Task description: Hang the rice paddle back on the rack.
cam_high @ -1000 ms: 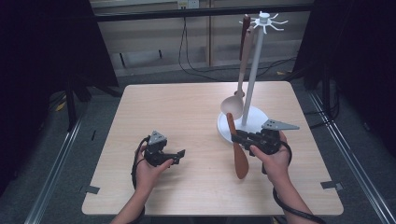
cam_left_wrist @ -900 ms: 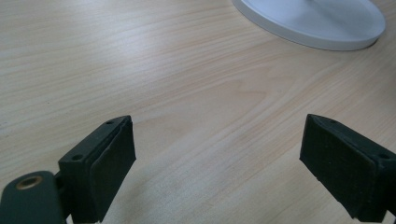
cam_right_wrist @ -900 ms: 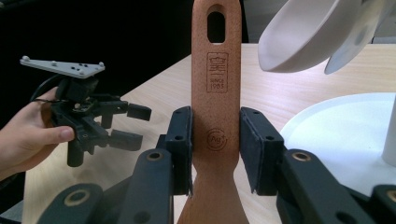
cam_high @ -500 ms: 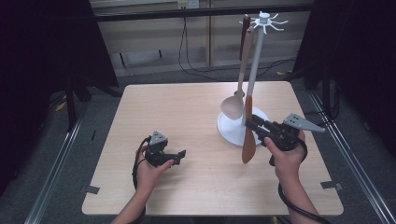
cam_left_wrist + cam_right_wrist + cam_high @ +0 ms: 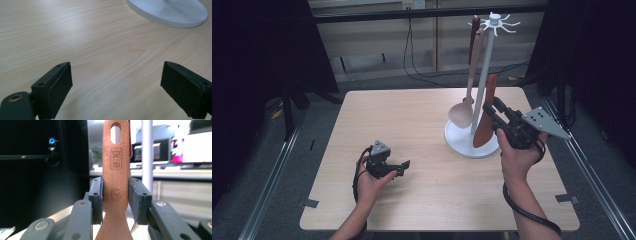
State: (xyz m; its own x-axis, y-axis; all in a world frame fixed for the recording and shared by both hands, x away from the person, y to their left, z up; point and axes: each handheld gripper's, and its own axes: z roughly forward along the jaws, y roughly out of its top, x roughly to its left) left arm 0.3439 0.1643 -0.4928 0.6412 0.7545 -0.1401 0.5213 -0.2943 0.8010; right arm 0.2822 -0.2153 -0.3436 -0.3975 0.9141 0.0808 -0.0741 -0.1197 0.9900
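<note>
A brown wooden spatula [image 5: 486, 116] is clamped in the right gripper [image 5: 493, 113], which is held raised on the right of the desk [image 5: 412, 125], just beside the white pole of the utensil stand [image 5: 482, 80]. In the high view the spatula is seen nearly upright, slightly tilted, with its handle end uppermost close to the pole and its broad blade hanging low over the stand's round white base [image 5: 457, 142]; whether the blade touches the base cannot be told. In the right gripper view the spatula's handle [image 5: 116, 170] is seen standing upright between the two black jaws, which are closed narrow against its two edges, just above the place where the handle widens into the blade. A long hanging slot is seen at the handle's top, with a stamped mark below it. The stand's pole [image 5: 147, 155] is seen just behind and to the right of the handle. A pale ladle-like spoon [image 5: 464, 107] is hung from the prongs at the stand's crown, its bowl resting low near the base on the side away from the right gripper; a darker utensil handle [image 5: 474, 30] is hung beside it. The left gripper [image 5: 398, 167] is held low over the front left part of the desk, well apart from the stand. In the left gripper view its jaws are seen spread wide with nothing between them, bare wood [image 5: 100, 50] lying beneath and the rim of the white base [image 5: 170, 12] showing farther off.
</note>
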